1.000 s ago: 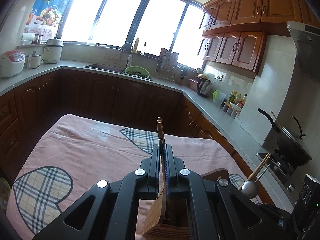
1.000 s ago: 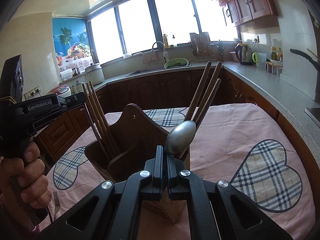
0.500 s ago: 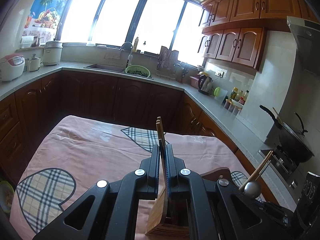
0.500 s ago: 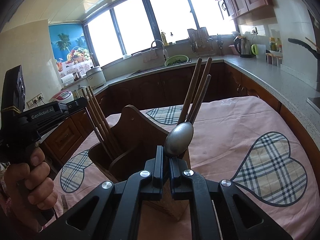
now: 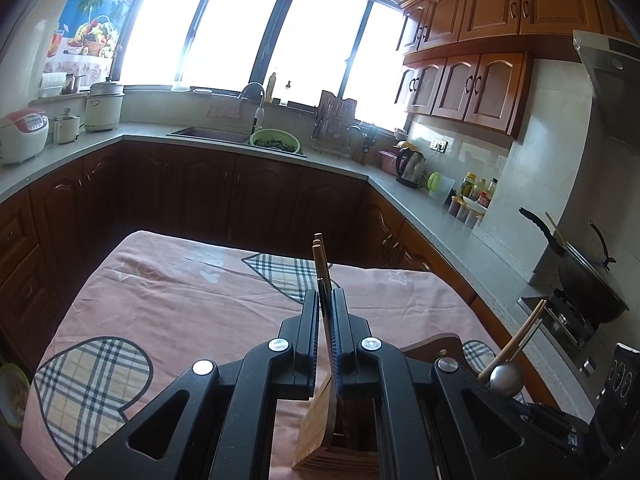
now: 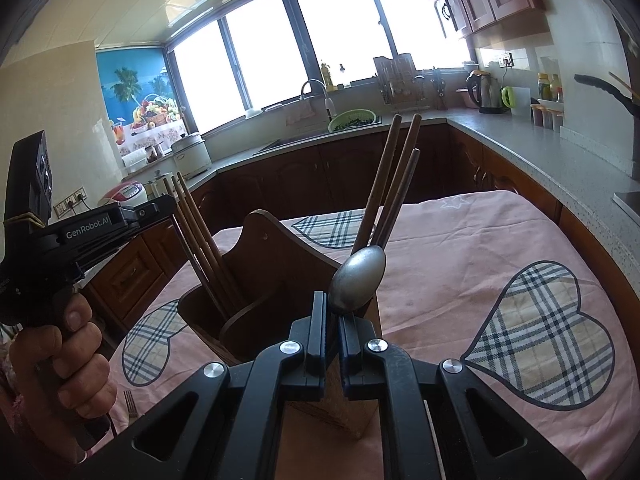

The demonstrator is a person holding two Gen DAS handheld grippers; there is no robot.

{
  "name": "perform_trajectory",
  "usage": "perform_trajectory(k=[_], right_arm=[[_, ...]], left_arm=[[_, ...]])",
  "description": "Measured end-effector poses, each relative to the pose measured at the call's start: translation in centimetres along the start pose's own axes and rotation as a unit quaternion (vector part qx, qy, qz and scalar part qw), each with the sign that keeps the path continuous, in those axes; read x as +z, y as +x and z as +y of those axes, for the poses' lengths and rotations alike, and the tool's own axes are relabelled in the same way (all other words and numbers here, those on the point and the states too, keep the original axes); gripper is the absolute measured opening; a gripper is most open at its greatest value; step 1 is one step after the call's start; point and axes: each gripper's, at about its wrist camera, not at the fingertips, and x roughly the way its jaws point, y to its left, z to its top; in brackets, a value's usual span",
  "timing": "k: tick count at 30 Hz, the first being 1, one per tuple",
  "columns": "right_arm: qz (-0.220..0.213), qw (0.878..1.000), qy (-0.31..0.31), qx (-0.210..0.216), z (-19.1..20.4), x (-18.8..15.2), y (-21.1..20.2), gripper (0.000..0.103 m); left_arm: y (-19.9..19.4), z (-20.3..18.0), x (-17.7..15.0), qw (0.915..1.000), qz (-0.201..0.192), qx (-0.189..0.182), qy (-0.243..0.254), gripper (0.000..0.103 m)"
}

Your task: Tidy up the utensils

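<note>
The left gripper (image 5: 326, 336) pinches chopsticks (image 5: 320, 264) over the wooden holder (image 6: 280, 276); the right gripper (image 6: 332, 332), barely parted, has freed the spoon (image 6: 357, 280) (lower the chopsticks straight before letting go).

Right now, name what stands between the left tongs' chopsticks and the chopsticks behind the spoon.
The holder's arched wooden panel, between the held chopsticks and the spoon-side chopsticks; the right wrist view shows it.

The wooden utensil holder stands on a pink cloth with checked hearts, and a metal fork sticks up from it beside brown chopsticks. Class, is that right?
Not quite: it is a metal spoon, not a fork, standing bowl up in the wooden utensil holder beside the brown chopsticks on the pink cloth. The right wrist view shows it.
</note>
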Motion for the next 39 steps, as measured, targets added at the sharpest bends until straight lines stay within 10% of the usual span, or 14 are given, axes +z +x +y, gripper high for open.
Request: perform_trajectory(k=[13, 24, 39], right_arm=[[-0.012, 1.0, 0.002, -0.013, -0.4, 0.1, -1.3, 0.032], [-0.021, 1.0, 0.013, -0.01, -1.0, -0.2, -2.4, 0.055], [-0.046, 0.998, 0.047, 0.007, -0.8, -2.9, -7.1, 0.078]], left_arm=[[-0.4, 0.2, -0.3, 0.9999, 0.006, 0.008, -0.011, 0.028], [-2.8, 1.1, -1.1, 0.9996, 0.0, 0.016, -0.024, 0.077], [-10.8, 4.5, -4.4, 0.9951, 0.029, 0.027, -0.091, 0.088]])
